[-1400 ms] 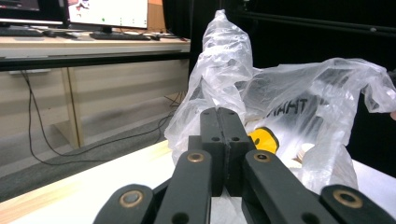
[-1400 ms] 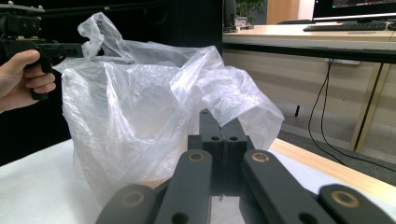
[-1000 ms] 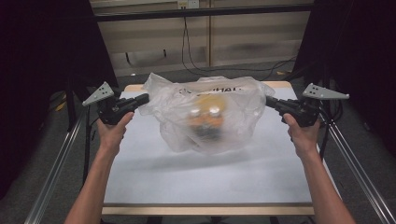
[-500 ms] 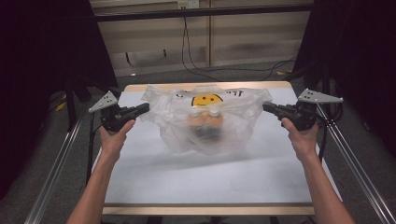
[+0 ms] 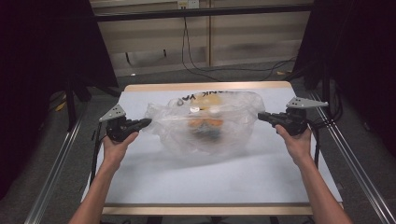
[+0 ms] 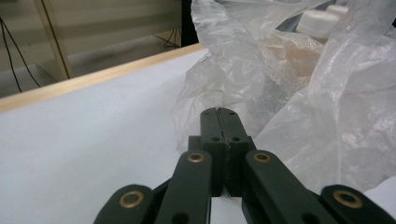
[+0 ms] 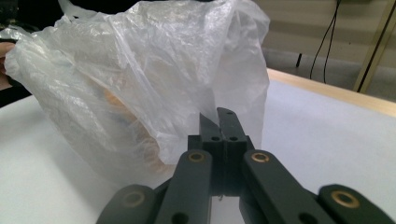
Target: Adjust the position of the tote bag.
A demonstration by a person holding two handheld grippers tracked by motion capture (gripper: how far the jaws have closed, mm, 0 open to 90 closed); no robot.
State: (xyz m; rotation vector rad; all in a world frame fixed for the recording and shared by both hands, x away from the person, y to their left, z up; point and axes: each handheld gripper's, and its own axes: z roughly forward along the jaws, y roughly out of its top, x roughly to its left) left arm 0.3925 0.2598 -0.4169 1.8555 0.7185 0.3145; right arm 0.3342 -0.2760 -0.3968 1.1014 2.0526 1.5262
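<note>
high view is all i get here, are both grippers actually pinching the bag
Observer: Yes. In the left gripper view the left gripper is shut, with film of the bag caught at its tips.
Operator: and the right one
Observer: The right gripper is shut too, on a fold at the bag's edge.
Operator: whats in the bag, its a blur for me
Observer: The left gripper view shows white caps at the bag's open top; I cannot tell what they cap.
</note>
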